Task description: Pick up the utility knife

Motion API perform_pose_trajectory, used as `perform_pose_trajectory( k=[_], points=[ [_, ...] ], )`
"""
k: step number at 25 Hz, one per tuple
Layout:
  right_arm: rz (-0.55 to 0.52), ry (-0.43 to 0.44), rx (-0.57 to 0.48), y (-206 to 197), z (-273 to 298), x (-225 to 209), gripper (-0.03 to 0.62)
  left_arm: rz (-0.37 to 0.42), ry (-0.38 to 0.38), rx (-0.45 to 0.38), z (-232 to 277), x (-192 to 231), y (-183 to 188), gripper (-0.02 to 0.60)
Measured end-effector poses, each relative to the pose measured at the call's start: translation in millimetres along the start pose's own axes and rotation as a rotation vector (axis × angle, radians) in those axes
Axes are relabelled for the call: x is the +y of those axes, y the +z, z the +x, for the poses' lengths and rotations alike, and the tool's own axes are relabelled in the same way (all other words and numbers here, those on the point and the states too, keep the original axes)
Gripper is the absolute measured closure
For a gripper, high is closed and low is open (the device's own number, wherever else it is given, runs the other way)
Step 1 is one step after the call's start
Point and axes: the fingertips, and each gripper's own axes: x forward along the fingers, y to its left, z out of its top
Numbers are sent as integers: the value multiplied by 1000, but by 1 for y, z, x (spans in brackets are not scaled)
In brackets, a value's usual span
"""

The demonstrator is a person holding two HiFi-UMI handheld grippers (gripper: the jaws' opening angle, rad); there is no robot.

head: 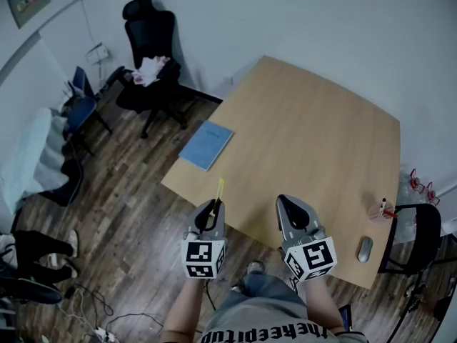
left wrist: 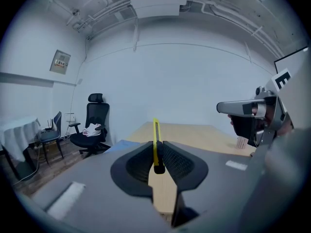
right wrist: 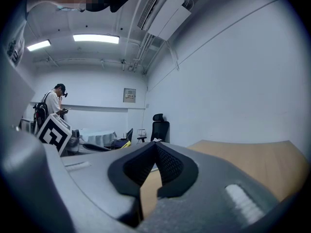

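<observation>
The utility knife (left wrist: pixel 156 139) is slim and yellow with a black end. It stands on edge between the pads of my left gripper (left wrist: pixel 156 147), which is shut on it. In the head view the knife (head: pixel 219 189) pokes forward out of the left gripper (head: pixel 213 207), held in the air just off the near left edge of the wooden table (head: pixel 307 141). My right gripper (head: pixel 287 201) hovers beside it over the table's near edge, its jaws shut with nothing between them. In the right gripper view the fingertips (right wrist: pixel 155 143) meet, and the knife's yellow tip (right wrist: pixel 125 143) shows at the left.
A blue notebook (head: pixel 206 144) lies on the table's left corner. A mouse (head: pixel 365 249) and a small pen cup (head: pixel 382 210) sit near the right edge. A black office chair (head: pixel 151 45) stands on the wood floor beyond the table. A person (right wrist: pixel 51 106) stands far off.
</observation>
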Motion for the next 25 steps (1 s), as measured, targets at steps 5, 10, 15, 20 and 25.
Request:
perform_pose_trajectory(
  k=[5,10,15,20,25],
  points=[
    [-6,0,-11,4,-6,6,592,8,2,-54,-15,-1,13,499],
    [-15,2,-17,9,-11,13,592,17,4,-112,-31,-1,26,499],
    [-21,5,-24,11,-17,21,592,13,12,-162,-46,0,32,500],
    [-27,7,-30,12,-24,28,592,16,26,-194,-60,1,37,499],
    [-22,10,-38,11,-30,34,592,25,47,-222,-76,5,40,500]
  ],
)
